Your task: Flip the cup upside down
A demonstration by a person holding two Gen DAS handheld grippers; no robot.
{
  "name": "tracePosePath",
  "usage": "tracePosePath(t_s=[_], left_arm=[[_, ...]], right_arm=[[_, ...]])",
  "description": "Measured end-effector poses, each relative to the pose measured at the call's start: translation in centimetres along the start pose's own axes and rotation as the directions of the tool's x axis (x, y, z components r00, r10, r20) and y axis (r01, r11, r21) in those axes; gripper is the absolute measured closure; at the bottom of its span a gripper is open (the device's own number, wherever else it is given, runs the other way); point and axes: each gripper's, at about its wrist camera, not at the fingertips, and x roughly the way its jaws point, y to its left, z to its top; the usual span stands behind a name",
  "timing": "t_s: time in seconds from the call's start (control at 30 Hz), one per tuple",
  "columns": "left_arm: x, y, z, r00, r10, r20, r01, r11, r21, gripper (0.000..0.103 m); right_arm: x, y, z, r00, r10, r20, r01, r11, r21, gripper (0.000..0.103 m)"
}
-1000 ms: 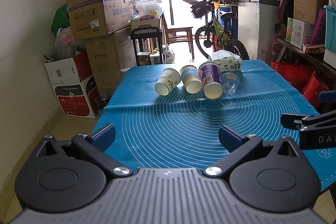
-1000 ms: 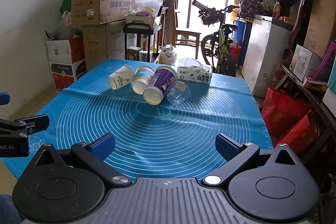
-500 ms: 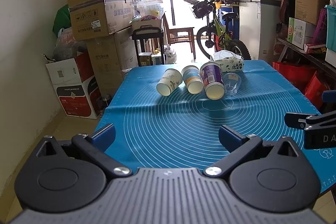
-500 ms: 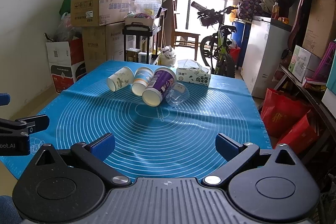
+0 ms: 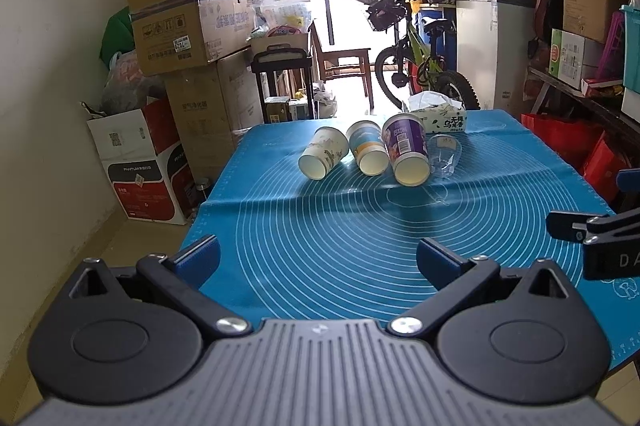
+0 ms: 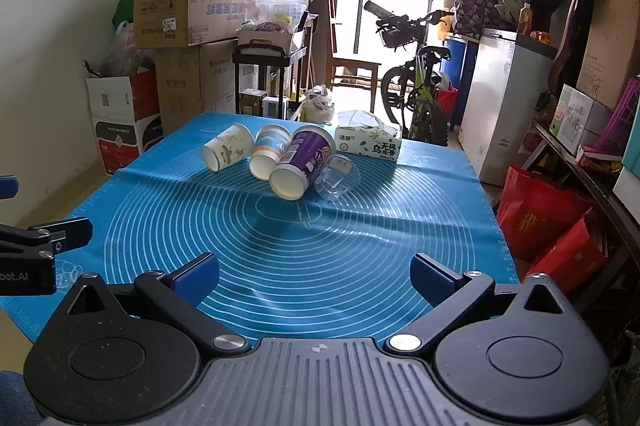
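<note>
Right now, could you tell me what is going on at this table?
A person holds a tool in each hand, left tool and right tool, both open and empty above the blue mat. Four cups lie on their sides: white cup, blue-banded cup, purple cup, clear cup. None is flipped yet.

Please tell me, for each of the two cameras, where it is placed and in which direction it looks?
Left wrist: sits on the left gripper, low over the near edge of the blue mat, facing the four lying cups; its own open fingers show, and the right gripper at the right edge.
Right wrist: sits on the right gripper, facing the same way; the left gripper shows at the left edge.
Shared: the purple cup, tissue box and bicycle.
</note>
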Motion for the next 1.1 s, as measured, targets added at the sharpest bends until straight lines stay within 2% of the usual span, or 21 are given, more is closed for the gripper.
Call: tracePosePath(t_s=[0.37,0.63,0.9,1.0,1.1], left_arm=[[1.6,0.6,1.1,1.000,-0.006,-0.004,0.006,1.000,-0.001,0.000],[3.8,0.5,2.6,1.000,0.001,0.009,-0.001,1.000,0.021,0.000],[9.0,0.0,5.3,0.998,0.042,0.041,-0.045,0.996,0.073,0.000],[11.4,-0.3,5.9,0.999,0.036,0.030,-0.038,0.996,0.080,0.000],[14.5,-0.5,6.3,1.000,-0.003,0.001,0.002,0.997,0.078,0.000]], right_arm=[[1.7,-0.5,0.2,1.000,0.008,0.008,-0.008,1.000,-0.002,0.000],[3.7,-0.9,2.0,0.999,0.014,0.030,-0.014,1.000,-0.014,0.000],[7.9,-2.4,4.6,0.999,0.022,0.026,-0.022,1.000,-0.003,0.000],[9.8,-3.1,5.7,0.999,0.034,0.013,-0.034,0.999,0.017,0.000],[11.8,-3.6,6.4,1.000,0.028,0.003,-0.028,1.000,0.008,0.000]])
